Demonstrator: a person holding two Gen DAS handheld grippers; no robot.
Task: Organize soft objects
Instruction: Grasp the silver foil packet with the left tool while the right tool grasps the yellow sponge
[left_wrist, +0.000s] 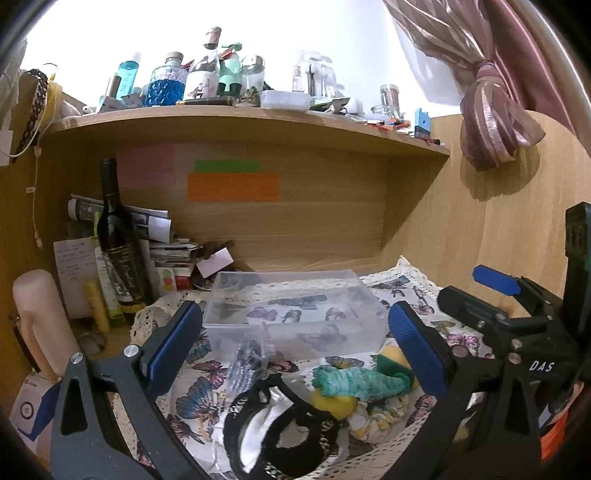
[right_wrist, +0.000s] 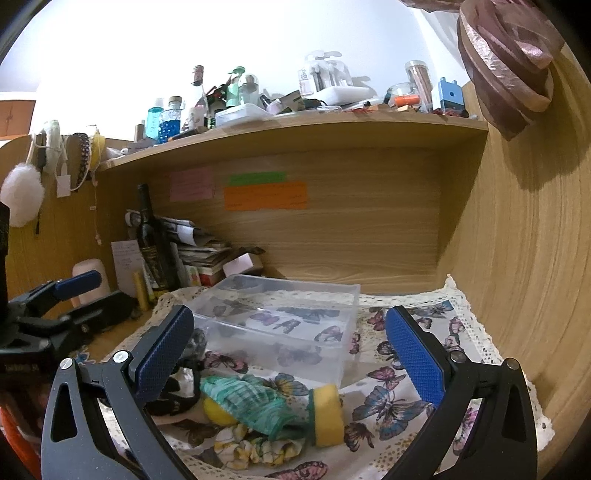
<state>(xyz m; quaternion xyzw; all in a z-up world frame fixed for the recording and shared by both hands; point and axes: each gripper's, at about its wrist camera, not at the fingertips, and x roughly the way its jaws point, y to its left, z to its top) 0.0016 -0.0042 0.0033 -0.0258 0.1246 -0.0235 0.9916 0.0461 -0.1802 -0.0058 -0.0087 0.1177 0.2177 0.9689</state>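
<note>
Wooden desk nook, butterfly-print cloth (right_wrist: 399, 402) over surface, clear plastic bin (right_wrist: 291, 325) at centre, green knit cloth (right_wrist: 255, 404), yellow sponge (right_wrist: 328, 415) and black strap (left_wrist: 280, 432) heaped just before it, my left gripper (left_wrist: 295, 343) and right gripper (right_wrist: 291, 354), jaws spread wide, holding nothing.

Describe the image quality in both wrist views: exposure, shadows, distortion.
Left wrist view: the wall above the shelf is blown out white, the tied curtain casts a hard shadow on the wood panel, and fisheye bends the shelf edge. Right wrist view: same overexposed wall, dark vignette corners, curved shelf; the clear plastic bin stays sharp.
</note>
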